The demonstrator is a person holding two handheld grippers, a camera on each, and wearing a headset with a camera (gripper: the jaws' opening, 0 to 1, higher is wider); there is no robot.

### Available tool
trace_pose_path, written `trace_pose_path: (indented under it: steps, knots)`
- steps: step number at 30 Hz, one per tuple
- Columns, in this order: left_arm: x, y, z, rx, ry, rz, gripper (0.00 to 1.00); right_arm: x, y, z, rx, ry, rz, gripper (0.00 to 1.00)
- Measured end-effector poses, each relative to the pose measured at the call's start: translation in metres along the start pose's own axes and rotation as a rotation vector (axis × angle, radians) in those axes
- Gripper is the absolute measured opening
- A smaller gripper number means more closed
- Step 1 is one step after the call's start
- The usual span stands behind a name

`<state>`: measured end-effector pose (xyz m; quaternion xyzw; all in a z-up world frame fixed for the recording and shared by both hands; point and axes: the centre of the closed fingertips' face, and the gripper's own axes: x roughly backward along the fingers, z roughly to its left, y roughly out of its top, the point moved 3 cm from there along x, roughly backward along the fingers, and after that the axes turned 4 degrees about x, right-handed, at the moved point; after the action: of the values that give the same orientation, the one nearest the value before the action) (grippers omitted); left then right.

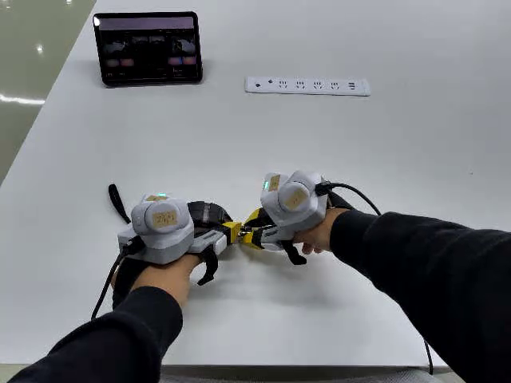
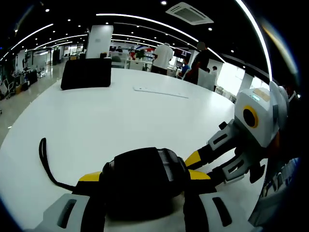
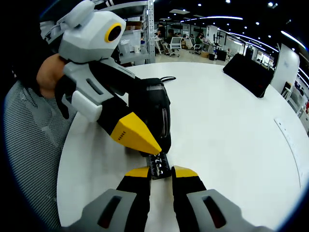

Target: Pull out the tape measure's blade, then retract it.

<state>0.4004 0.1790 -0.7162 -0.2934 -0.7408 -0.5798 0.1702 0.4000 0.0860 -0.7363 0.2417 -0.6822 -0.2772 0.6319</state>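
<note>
A black tape measure [image 1: 209,215] rests on the white table [image 1: 263,136] between my hands. My left gripper [image 2: 145,176] is shut on the tape measure case [image 2: 145,180], whose black wrist strap [image 2: 44,159] trails off to the left. In the right gripper view the same case [image 3: 153,113] sits just ahead, and my right gripper [image 3: 160,170] is shut on the short black blade tip [image 3: 158,165] that sticks out of it. In the head view the two yellow-tipped grippers meet nose to nose near the blade tip [image 1: 241,232].
A black tablet [image 1: 148,48] stands at the far left of the table and a white power strip [image 1: 307,84] lies at the far middle. Black cables [image 1: 359,194] run from both grippers. People stand beyond the table in the left gripper view.
</note>
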Motion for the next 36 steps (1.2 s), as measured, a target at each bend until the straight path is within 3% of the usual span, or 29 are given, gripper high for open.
trace_pose_path:
  steps: [14,25,36]
  knots:
    - [0.001,0.001,0.001,0.028,-0.007,-0.009,0.61,0.0,-0.002,0.001,0.064,0.009,-0.004,0.11]
    - [0.0,0.001,0.0,0.036,-0.009,-0.008,0.61,-0.009,0.007,0.003,0.018,0.022,-0.026,0.1]
    - [-0.001,0.0,0.0,0.033,-0.011,-0.006,0.62,-0.012,0.01,0.003,0.03,0.03,-0.036,0.11]
